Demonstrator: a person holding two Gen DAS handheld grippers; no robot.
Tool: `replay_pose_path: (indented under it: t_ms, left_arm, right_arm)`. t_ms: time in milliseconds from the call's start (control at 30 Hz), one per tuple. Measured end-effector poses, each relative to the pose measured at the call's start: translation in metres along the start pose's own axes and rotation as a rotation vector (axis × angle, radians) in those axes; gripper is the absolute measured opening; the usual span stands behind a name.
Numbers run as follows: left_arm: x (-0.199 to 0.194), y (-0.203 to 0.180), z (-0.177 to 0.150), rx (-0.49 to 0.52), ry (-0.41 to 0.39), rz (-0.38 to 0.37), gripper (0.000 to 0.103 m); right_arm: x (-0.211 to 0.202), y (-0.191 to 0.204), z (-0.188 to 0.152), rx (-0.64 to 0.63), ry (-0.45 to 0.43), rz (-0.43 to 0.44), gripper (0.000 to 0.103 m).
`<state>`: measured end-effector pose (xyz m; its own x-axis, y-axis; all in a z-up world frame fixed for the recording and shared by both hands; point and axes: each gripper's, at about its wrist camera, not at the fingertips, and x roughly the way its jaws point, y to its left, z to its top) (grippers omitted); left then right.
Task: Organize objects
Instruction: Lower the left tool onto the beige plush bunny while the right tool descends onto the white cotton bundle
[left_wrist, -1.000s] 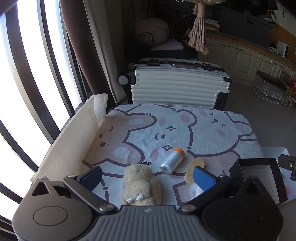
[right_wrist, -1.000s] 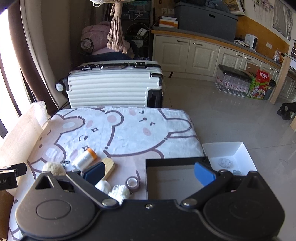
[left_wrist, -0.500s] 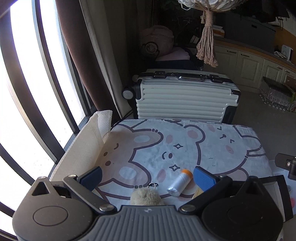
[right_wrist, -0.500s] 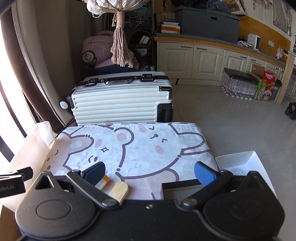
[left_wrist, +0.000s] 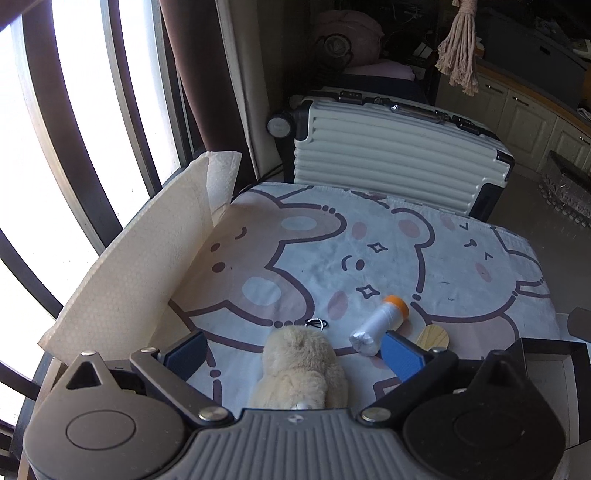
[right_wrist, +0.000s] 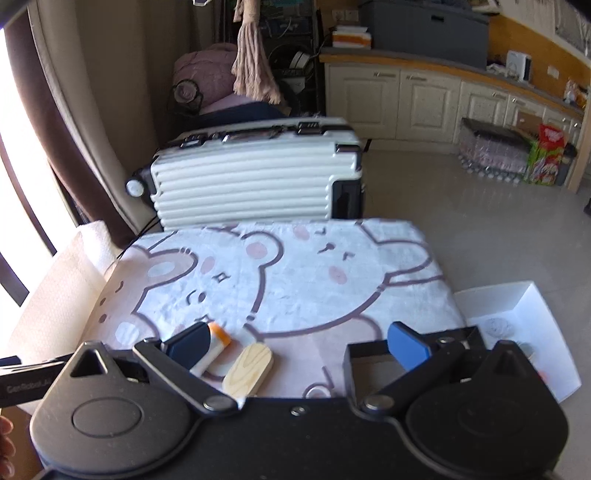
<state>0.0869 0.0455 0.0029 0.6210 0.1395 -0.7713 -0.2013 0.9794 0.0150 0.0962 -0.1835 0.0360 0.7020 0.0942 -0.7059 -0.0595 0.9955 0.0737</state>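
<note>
A beige plush toy (left_wrist: 301, 363) with a metal ring lies on the bear-print cloth (left_wrist: 388, 258), between the fingers of my open, empty left gripper (left_wrist: 291, 350). A silver tube with an orange cap (left_wrist: 378, 325) lies just right of the plush, and a wooden oval piece (left_wrist: 434, 336) beside it. In the right wrist view the tube (right_wrist: 214, 345) and wooden piece (right_wrist: 249, 371) lie near the left finger. My right gripper (right_wrist: 297, 343) is open and empty above the cloth. A black open box (right_wrist: 369, 360) sits under its right finger.
A white ribbed suitcase (left_wrist: 391, 155) stands behind the table. A white paper sheet (left_wrist: 147, 254) stands along the left edge by the window. A white tray (right_wrist: 517, 325) lies on the floor at right. A small tape ring (right_wrist: 317, 391) lies near the black box.
Both grippers tilted up and back half a second ago, then came down again. The left one is over the plush again; the right has shifted and the view is blurred.
</note>
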Motion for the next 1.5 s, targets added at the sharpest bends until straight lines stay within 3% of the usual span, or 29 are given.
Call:
replay_pose_path:
  t_ms: [200,467,900,1300,1500]
  left_arm:
    - [0.022,-0.001,-0.015,0.0,0.059,-0.018,0.098]
    - [0.047,0.007,-0.02,-0.015,0.1,-0.004,0.097]
    - [0.086,0.018,-0.024,-0.039,0.128,-0.022,0.098]
    - [0.124,0.018,-0.034,-0.086,0.161,-0.069,0.098]
    - [0.14,0.008,-0.039,-0.063,0.178,-0.08,0.099]
  right_arm:
    - [0.018,0.01,-0.018,-0.003,0.037,0.049,0.103]
    - [0.054,0.012,-0.033,0.04,0.142,0.117,0.092]
    - [0.108,-0.009,-0.056,0.216,0.336,0.21,0.062]
    - [0.131,-0.009,-0.061,0.213,0.397,0.226,0.06]
    - [0.135,-0.014,-0.061,0.229,0.399,0.244,0.06]
